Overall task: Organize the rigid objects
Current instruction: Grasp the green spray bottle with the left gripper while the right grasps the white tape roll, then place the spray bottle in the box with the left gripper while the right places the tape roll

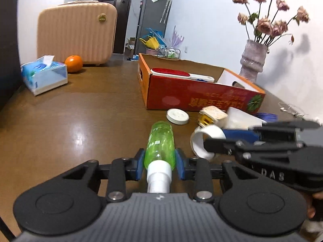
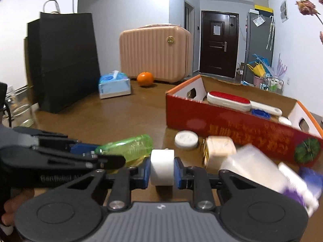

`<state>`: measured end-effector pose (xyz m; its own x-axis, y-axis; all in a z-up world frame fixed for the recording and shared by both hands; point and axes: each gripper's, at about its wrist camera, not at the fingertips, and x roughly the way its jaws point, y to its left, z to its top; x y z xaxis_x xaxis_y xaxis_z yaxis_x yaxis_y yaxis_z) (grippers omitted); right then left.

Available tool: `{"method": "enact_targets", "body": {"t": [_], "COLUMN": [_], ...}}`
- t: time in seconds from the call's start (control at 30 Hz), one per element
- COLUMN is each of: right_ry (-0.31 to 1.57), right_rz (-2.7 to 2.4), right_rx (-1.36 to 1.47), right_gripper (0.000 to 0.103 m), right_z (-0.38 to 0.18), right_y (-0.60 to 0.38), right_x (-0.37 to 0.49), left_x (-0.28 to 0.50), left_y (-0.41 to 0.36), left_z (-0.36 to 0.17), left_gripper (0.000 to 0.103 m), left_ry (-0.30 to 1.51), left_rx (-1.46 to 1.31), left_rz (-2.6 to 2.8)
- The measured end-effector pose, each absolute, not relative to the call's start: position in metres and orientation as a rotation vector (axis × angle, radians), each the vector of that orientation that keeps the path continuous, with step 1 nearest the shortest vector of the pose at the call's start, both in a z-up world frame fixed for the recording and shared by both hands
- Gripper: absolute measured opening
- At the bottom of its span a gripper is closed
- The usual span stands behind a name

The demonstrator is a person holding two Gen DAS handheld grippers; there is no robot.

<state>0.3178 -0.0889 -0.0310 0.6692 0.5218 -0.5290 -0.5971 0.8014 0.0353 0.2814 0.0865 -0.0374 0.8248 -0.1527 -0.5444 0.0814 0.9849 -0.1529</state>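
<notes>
We clamp the green bottle (image 1: 160, 143) in our left gripper (image 1: 159, 162); our right gripper (image 2: 162, 170), marked "DAS", grips the white tape roll (image 2: 162, 166).

Little readable lettering here.
The right gripper (image 1: 208, 145) shows embossed "DAS" on its black body; the red cardboard box (image 1: 201, 96) carries gold characters, upside down and too blurred to read.

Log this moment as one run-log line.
left gripper: shut on green plastic bottle | right gripper: shut on white tape roll | both on table
</notes>
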Motion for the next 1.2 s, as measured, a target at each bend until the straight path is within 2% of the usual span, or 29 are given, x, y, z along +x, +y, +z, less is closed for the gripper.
{"method": "enact_targets", "body": {"t": [0.33,0.73,0.93,1.03,1.2], "right_ry": [0.544,0.490,0.400,0.482,0.674], "right_rz": [0.529,0.476,0.469,0.477,0.418], "right_rx": [0.012,0.145,0.115,0.144,0.211], "right_gripper": [0.023,0.023,0.023,0.023,0.023], "right_z": [-0.034,-0.021,0.027,0.036,0.019], "right_y": [-0.189,-0.252,-0.258,-0.259,-0.254], "right_x": [0.261,0.285,0.369,0.450,0.582], "left_x": [0.244,0.276,0.364,0.430,0.519], "left_y": [0.060,0.024,0.020,0.022,0.022], "left_z": [-0.021,0.028,0.069,0.064,0.032], "left_gripper": [0.031,0.031,0.031,0.031,0.031], "left_ry": [0.577,0.496,0.437,0.488,0.582], "left_rx": [-0.150,-0.059,0.015,0.019,0.017], "left_rz": [-0.062,-0.082,-0.061,0.006,0.108]}}
